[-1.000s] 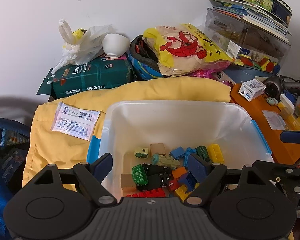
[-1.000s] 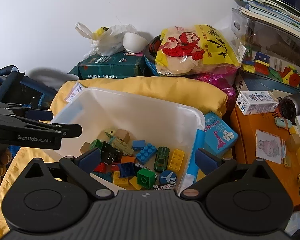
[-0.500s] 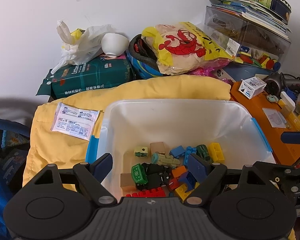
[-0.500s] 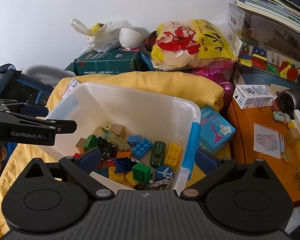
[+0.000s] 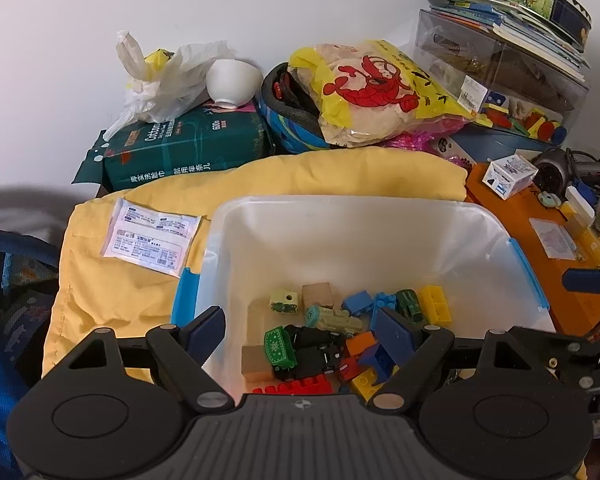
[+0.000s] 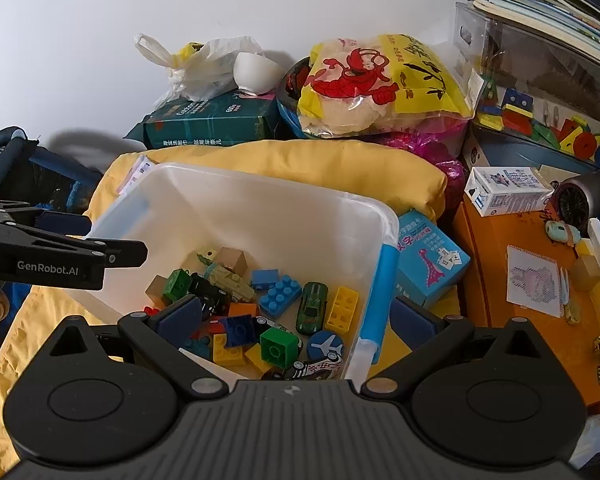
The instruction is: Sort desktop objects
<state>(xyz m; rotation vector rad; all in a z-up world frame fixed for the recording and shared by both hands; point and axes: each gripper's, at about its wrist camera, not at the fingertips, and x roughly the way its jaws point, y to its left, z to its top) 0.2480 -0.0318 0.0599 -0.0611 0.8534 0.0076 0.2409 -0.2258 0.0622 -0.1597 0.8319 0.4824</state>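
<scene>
A translucent white bin (image 5: 352,236) with blue latches sits on a yellow cushion (image 5: 112,280); it also shows in the right wrist view (image 6: 268,216). It holds several toy bricks, cars and wooden blocks (image 5: 320,332) (image 6: 276,308). My left gripper (image 5: 300,334) is open and empty over the bin's near left rim. My right gripper (image 6: 296,320) is open and empty, straddling the bin's right wall near the blue latch (image 6: 380,292). The left gripper's side (image 6: 60,256) shows at the left in the right wrist view.
A white sachet (image 5: 150,236) lies on the cushion. A light blue card box (image 6: 428,260) sits right of the bin. An orange surface (image 6: 532,300) carries a small milk carton (image 6: 504,192) and oddments. A green tissue pack (image 5: 184,148), bags and stacked boxes stand behind.
Both grippers have crept slightly forward and lower toward the bin. Jaws have stayed open and nothing was picked up.
</scene>
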